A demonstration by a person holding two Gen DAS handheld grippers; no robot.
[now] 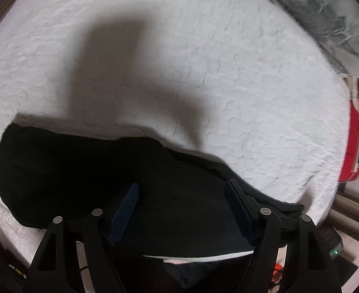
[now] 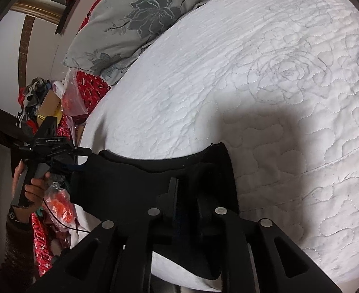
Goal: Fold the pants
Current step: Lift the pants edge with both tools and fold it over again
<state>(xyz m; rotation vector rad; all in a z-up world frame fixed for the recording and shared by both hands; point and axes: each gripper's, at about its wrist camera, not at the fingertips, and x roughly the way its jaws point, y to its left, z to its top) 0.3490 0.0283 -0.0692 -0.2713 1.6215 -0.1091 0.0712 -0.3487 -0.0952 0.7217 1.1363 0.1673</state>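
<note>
I am holding my left gripper with its two blue-padded fingers spread wide apart, hovering over the black pants and gripping nothing that I can see. In the right wrist view that same gripper is sitting at the left end of the cloth, my hand wrapped around its handle; whether its tips are touching the fabric there, I cannot tell.

My right gripper is holding its fingers close together, with a fold of the pants bunching up between and around them, so it is clamped on the cloth near its right edge.

The pants are lying along the near edge of the bed, stretching in a dark band between my two grippers, one end draping toward the bed's side.

Under them the white quilted bedspread is spreading out, stitched with wavy lines and a rose pattern, and gripper shadows are falling across it. A grey floral pillow is resting at the far end of the bed. Beyond the bed's edge, red patterned fabric, a plastic bag of orange items and a heap of clutter are crowding against the wall.
</note>
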